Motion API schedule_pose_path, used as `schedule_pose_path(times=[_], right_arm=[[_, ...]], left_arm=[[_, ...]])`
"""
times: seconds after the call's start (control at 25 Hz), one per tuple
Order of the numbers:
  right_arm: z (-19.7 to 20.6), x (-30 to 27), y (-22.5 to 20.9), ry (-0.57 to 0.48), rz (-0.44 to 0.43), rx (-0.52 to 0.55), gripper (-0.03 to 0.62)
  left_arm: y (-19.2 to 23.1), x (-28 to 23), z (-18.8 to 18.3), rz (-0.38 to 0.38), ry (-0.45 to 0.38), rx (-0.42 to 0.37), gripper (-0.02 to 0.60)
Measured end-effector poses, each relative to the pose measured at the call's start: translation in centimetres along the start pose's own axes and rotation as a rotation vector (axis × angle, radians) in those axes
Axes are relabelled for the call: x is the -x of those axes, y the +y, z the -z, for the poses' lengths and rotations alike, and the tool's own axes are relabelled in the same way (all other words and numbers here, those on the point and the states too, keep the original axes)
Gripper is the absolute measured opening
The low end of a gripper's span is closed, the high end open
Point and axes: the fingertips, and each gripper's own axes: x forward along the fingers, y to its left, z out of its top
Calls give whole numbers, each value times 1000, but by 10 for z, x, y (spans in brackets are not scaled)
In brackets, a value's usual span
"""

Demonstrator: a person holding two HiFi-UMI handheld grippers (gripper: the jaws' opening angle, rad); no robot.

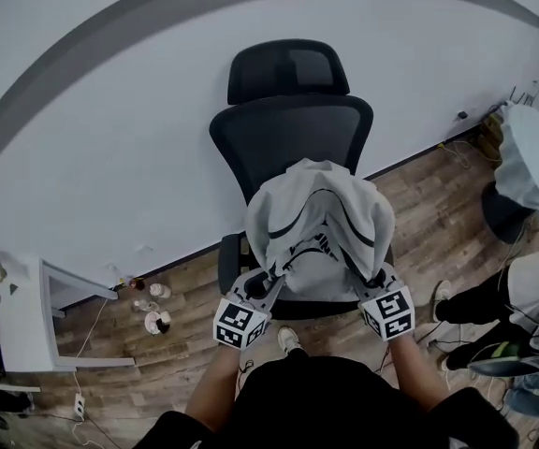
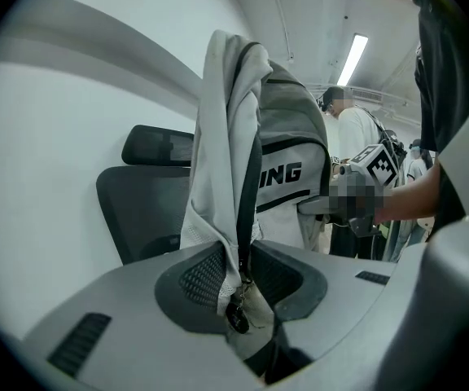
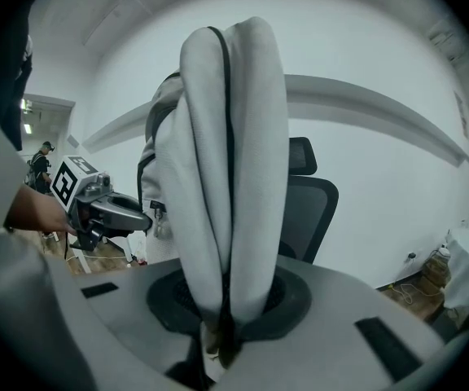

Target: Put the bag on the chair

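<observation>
The left gripper (image 1: pixel 268 283), at lower centre-left, is clamped on a fold of the grey bag (image 1: pixel 318 218), which hangs mid-frame before the black chair (image 1: pixel 293 124). To its right, the right gripper (image 1: pixel 375 277) pinches the other side. I would lower the 2 sides evenly and let go only once the seat carries it.

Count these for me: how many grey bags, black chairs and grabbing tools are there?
grey bag: 1
black chair: 1
tools: 2, the left tool and the right tool, each shut on the grey bag
total: 4
</observation>
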Motion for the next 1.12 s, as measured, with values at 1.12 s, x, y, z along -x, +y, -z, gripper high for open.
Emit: schedule_pose_path(times=[1.12], right_arm=[[15, -128, -55, 166, -88, -12, 75]], left_arm=[[80, -90, 21, -69, 170, -60, 112]])
